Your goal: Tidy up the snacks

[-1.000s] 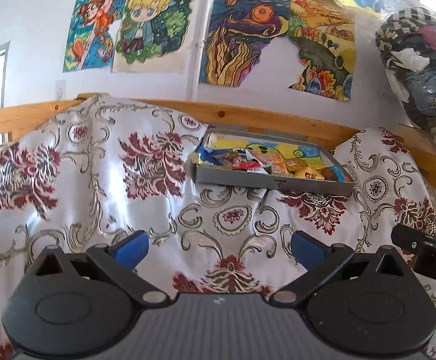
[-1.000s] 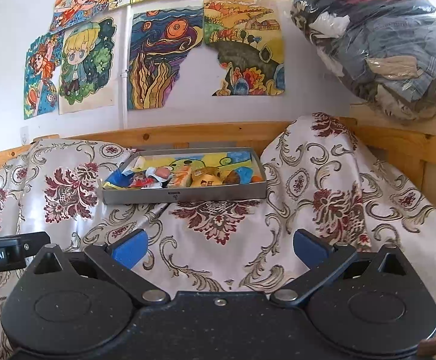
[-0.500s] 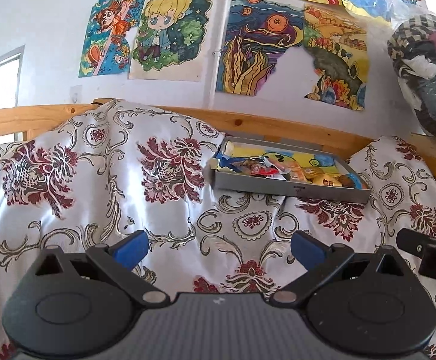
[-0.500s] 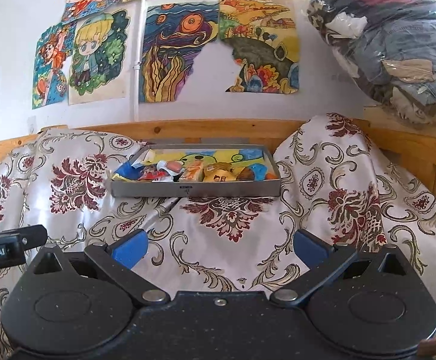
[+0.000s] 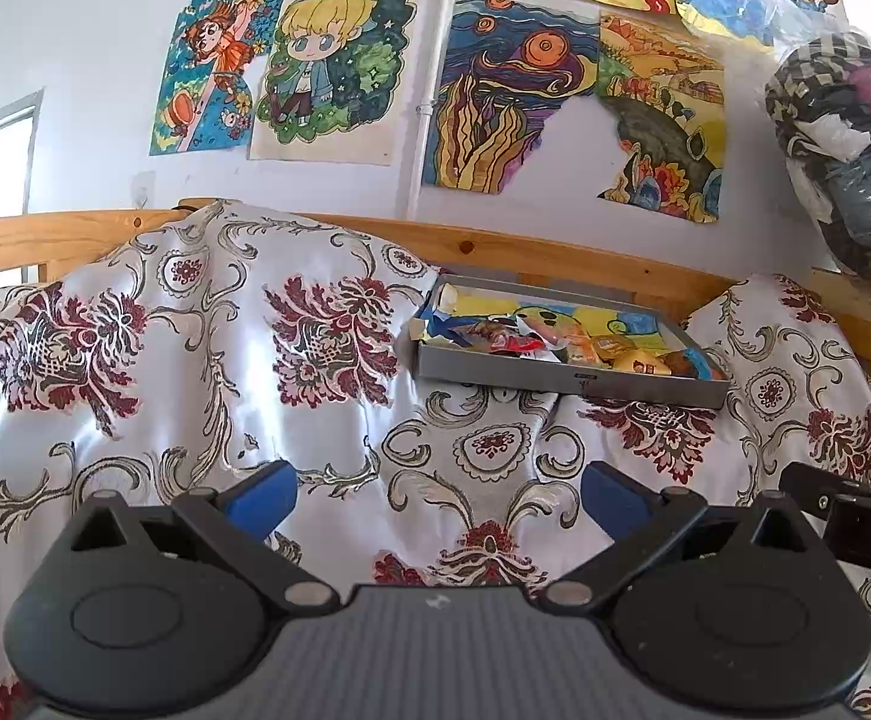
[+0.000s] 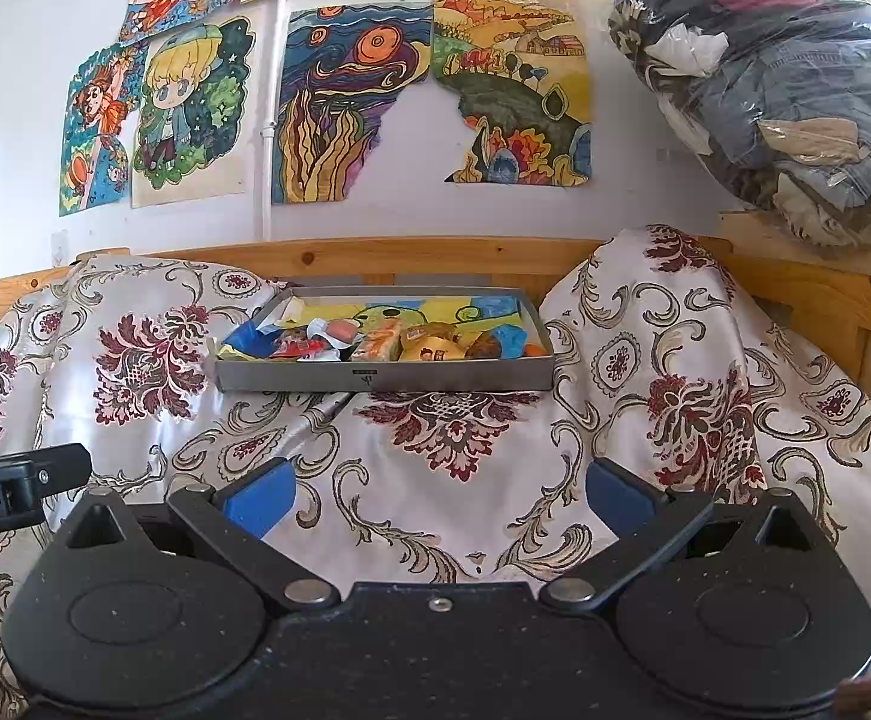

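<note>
**Two grippers spread wide, snack tray ahead of both**

Both grippers hang over a floral satin cloth (image 6: pixel 453 504) with their blue-padded fingers far apart and nothing between them.

In the left wrist view, the left gripper (image 5: pixel 438 495) stands wide, its left finger pad (image 5: pixel 261 495) and right one well separated above the cloth. Ahead of it and off to the right lies a shallow grey tray (image 5: pixel 567 381), resting on the cloth in front of a wooden rail (image 5: pixel 525 255). The tray holds a jumble of wrapped snacks (image 5: pixel 555 339): blue and red wrappers toward its left end, orange and yellow packets toward its right. At the far right edge of this view, part of the right gripper's black body shows beside the left one.

In the right wrist view, the right gripper (image 6: pixel 438 495) is likewise spread wide and empty. The left gripper's body, printed with white lettering, pokes in at the left edge. The tray sits straight ahead, well apart from the fingers, its long side facing the camera. Children's drawings (image 6: pixel 339 108) cover the wall above the rail. Up and to the right of the gripper, a clear plastic bag of folded clothes (image 6: pixel 783 90) rests on a wooden ledge.
</note>
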Available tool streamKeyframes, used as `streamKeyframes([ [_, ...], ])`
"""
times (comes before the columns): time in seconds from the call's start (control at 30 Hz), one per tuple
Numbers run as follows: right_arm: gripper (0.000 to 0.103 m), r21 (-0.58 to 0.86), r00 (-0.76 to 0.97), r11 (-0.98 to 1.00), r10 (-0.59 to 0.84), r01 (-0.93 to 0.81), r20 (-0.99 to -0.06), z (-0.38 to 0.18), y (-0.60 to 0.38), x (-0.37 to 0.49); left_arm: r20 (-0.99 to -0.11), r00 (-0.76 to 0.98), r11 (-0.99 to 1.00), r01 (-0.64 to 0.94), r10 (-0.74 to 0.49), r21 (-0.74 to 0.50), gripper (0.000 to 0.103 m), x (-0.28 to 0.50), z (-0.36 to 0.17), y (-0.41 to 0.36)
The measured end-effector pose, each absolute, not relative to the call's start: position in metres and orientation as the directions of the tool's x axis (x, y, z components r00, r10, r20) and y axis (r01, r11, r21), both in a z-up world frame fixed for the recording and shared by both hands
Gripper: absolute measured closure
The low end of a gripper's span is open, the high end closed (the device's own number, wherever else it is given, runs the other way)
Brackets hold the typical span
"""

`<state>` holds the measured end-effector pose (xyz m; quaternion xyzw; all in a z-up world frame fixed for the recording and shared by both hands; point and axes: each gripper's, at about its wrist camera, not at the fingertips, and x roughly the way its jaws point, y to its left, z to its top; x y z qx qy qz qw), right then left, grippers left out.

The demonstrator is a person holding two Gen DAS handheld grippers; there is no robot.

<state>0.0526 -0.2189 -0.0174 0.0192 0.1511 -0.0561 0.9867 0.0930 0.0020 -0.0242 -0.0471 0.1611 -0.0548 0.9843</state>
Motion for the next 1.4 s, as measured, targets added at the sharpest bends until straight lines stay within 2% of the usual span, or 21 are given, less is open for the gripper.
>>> streamKeyframes([
  [1.4, 0.001, 0.019, 0.945, 0.992, -0.11, 0.122, -0.308, -0.0186, -0.2187, 0.053, -0.34, 0.933, 0.99, 0.09, -0.123, -0.112, 0.0, 0.0914, -0.0311, -0.0001],
])
